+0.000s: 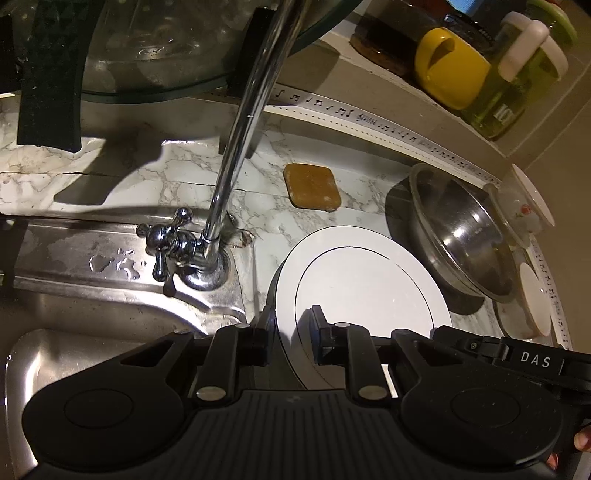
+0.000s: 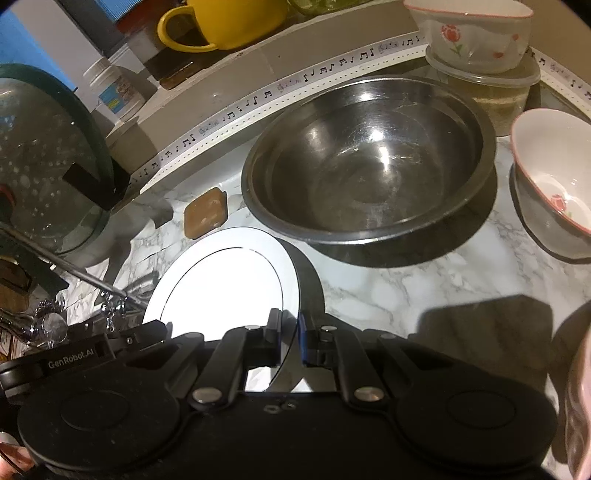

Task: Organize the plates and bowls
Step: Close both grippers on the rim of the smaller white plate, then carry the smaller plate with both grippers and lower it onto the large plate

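Both tools angle steeply downward, each clamped on an opposite edge of the white plate [image 1: 369, 280]. The left tool [image 1: 290, 332] grips the plate's sink-side rim, its fingers drawn nearly together. The right tool [image 2: 290, 339] pinches the rim opposite, fingers almost touching across it.

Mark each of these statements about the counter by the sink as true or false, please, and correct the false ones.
1. Both grippers are shut on the white plate. True: the left gripper and the right gripper each pinch its rim.
2. The steel bowl holds food. False: it looks empty.
3. The brown sponge lies on the plate. False: it lies on the marble counter, apart from the plate.
4. A yellow mug stands on the ledge behind. True.
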A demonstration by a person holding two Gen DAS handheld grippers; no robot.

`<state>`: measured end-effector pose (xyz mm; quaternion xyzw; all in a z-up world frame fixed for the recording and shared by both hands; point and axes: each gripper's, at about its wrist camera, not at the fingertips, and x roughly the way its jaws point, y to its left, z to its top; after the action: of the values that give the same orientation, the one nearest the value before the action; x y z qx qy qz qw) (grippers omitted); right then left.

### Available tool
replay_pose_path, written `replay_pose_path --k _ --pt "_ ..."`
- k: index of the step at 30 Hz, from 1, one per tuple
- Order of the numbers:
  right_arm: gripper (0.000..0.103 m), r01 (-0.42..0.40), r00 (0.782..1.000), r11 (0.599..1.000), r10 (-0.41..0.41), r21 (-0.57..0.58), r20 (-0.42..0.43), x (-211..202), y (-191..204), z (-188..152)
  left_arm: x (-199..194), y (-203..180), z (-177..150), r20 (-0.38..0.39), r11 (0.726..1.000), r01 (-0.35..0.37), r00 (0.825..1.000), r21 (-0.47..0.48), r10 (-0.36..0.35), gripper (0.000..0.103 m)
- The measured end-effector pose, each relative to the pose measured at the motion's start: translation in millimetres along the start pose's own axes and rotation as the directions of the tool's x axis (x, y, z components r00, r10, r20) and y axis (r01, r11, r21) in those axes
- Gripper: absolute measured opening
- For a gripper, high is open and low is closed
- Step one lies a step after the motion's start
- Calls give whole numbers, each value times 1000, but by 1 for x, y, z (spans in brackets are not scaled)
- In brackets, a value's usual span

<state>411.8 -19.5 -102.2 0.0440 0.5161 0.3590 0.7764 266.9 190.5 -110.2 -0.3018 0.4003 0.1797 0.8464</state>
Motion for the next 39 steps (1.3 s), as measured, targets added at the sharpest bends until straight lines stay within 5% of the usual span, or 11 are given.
replay_pose_path --k 22,39 --pt "10 2 993 1000 -4 22 114 -101 5 -47 -77 -36 -33 7 990 94 995 103 -96 19" --pt "10 29 985 992 -49 125 163 -166 -20 -127 -108 -61 -102 -61 964 154 988 216 -144 19"
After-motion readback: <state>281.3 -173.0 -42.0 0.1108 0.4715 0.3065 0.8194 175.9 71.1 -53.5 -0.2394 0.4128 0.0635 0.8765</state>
